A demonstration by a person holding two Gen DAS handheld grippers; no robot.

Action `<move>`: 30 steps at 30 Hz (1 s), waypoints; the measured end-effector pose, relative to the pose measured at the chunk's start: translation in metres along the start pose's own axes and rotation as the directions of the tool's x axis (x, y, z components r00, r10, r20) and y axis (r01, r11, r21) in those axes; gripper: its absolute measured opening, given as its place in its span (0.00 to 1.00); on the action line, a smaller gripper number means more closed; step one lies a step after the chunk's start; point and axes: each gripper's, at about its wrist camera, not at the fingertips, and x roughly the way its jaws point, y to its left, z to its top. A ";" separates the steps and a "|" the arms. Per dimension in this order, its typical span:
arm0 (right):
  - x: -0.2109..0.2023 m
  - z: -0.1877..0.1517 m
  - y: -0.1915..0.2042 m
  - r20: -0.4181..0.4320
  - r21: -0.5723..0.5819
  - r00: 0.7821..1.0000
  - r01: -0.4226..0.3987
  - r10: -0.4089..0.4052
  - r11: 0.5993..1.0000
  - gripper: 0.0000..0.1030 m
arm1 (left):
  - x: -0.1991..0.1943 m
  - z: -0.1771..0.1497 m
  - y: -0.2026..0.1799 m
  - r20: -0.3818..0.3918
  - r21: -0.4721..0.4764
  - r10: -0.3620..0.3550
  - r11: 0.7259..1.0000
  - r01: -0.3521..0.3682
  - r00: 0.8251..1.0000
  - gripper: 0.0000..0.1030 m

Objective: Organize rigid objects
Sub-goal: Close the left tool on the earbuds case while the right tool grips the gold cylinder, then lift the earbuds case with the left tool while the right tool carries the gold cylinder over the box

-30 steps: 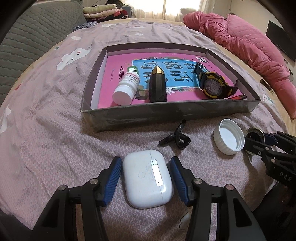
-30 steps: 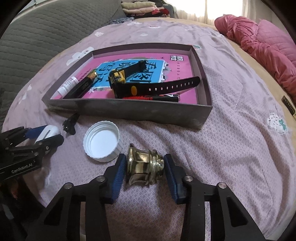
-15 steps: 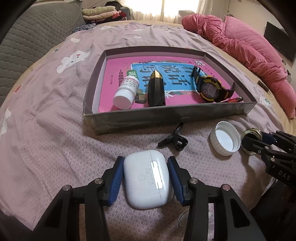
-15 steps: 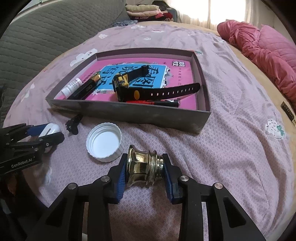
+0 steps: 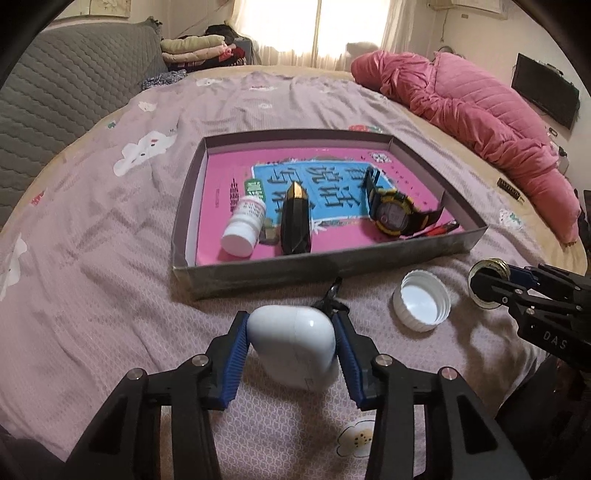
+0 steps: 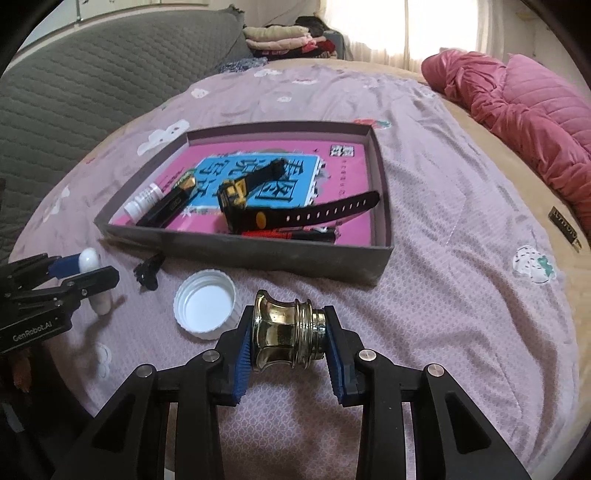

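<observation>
Ahead of both tongs: box [image 5: 325, 264] | left tongs [image 5: 291, 345] pinching case [image 5: 291, 339], right tongs [image 6: 290, 338] pinching knob [image 6: 286, 328] | clearing near wall, lowering level.

Daylight pours from the window [image 5: 317, 26] at twelve o'clock — blown out white, no detail. The white case [image 5: 291, 343] is motion-blurred, and soft shadows fall toward six o'clock. Fisheye bending curves everything — black vignette fills the corners.

Bed [image 5: 110, 236] covered by mauve sheet with cloud prints. Directly on it: shallow grey box [image 5: 332, 260] at centre, white cap [image 5: 422, 305] open side up and black clip [image 6: 149, 272] near box front wall, pink quilt [image 5: 480, 107] along far edge.
</observation>
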 end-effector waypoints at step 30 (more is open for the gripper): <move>-0.015 0.012 0.000 0.079 0.017 0.997 -0.015 0.014 1.000 0.33 | -0.018 0.013 0.013 0.100 -0.059 -0.063 0.996 0.070 0.993 0.39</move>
